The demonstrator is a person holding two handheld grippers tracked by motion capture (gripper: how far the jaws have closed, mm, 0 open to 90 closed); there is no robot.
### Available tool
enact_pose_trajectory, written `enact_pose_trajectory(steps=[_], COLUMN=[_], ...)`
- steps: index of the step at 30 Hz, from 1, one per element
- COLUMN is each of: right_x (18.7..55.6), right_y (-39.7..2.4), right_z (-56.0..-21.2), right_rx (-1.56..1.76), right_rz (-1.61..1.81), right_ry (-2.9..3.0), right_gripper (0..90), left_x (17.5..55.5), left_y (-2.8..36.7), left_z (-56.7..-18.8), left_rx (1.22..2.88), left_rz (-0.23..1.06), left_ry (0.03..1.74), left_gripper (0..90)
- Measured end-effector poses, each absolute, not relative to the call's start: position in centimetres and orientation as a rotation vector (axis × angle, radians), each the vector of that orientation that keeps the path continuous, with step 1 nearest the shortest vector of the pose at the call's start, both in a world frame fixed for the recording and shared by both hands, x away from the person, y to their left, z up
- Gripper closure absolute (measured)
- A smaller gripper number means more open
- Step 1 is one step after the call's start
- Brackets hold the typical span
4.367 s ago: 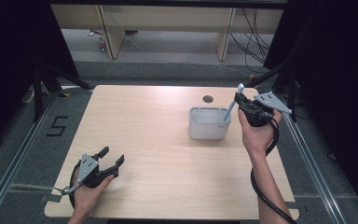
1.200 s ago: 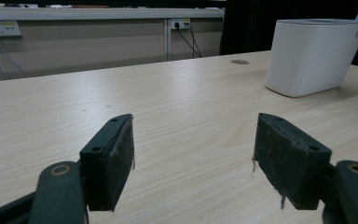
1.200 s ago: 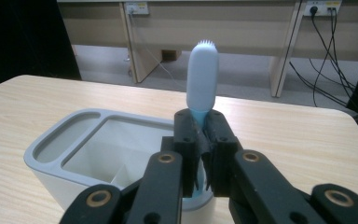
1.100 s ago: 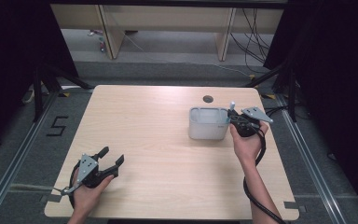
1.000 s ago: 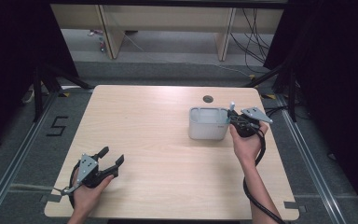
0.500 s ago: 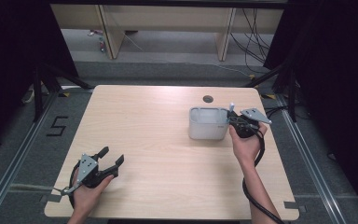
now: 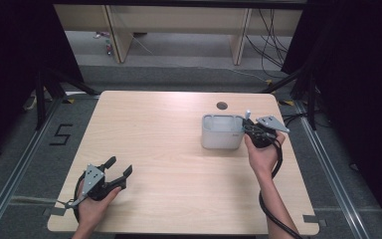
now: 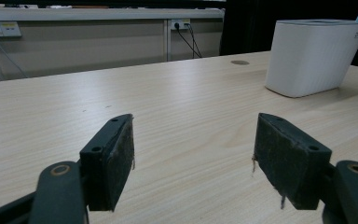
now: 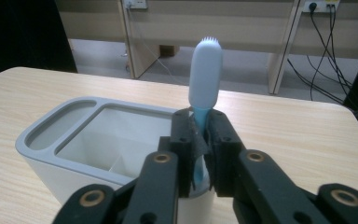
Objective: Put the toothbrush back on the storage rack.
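- High view: the light wooden table (image 7: 179,164) carries a white rectangular plastic holder with a grey rim (image 7: 221,132) on its right half, toward the far edge.
- Just to the right of that holder, the right gripper (image 7: 255,133) is held by the person's right hand (image 7: 263,154), whose forearm comes in from the near edge.
- A light blue toothbrush with a grey head (image 7: 247,115) stands upright at the holder's right end, its head poking up above the gripper.
- Right gripper view: the right gripper's (image 9: 200,144) black jaws stand close on either side of the toothbrush's (image 9: 205,74) blue handle; they have just been opening a little, and I cannot tell whether the pads press on the handle.
- The toothbrush's lower end drops into the holder (image 9: 74,140) at its near corner; the holder's inner dividers show beyond the jaws.
- High view: the left gripper (image 7: 114,175) rests low at the table's near left corner, held in the left hand (image 7: 95,204), well apart from the holder.
- Left gripper view: the left gripper's (image 8: 193,154) two jaws stand wide apart with nothing between them, only bare tabletop (image 8: 168,107); the white holder (image 8: 314,58) sits far off to the right.
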State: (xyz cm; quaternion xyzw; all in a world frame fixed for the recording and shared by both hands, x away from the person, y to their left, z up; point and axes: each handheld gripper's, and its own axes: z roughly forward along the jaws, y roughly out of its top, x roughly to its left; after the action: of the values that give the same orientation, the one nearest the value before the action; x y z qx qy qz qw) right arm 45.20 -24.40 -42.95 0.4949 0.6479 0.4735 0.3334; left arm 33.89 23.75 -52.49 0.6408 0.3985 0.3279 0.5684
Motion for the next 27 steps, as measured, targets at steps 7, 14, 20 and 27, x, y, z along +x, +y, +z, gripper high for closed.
enact_pose_trajectory(steps=[7,14,20,27], right_x=[44.9,44.2,43.1,41.0], right_y=[-24.3,-24.1,-24.3,-24.8], right_z=[-42.8,-42.8,-42.8,-43.4], right_rx=[1.302,1.336,1.301,1.298], right_rz=[1.228,1.226,1.21,1.201], right_ry=[1.684,1.693,1.72,1.75], right_gripper=[67.4,58.7,56.1,53.7], left_x=[33.9,33.9,33.9,33.9], left_y=[23.7,23.7,23.7,23.7], left_z=[-52.5,-52.5,-52.5,-52.5], left_rx=[1.508,1.509,1.509,1.512], left_rz=[0.772,0.772,0.772,0.774], left_ry=[0.936,0.936,0.937,0.938], left_gripper=[28.1,28.2,28.2,28.4])
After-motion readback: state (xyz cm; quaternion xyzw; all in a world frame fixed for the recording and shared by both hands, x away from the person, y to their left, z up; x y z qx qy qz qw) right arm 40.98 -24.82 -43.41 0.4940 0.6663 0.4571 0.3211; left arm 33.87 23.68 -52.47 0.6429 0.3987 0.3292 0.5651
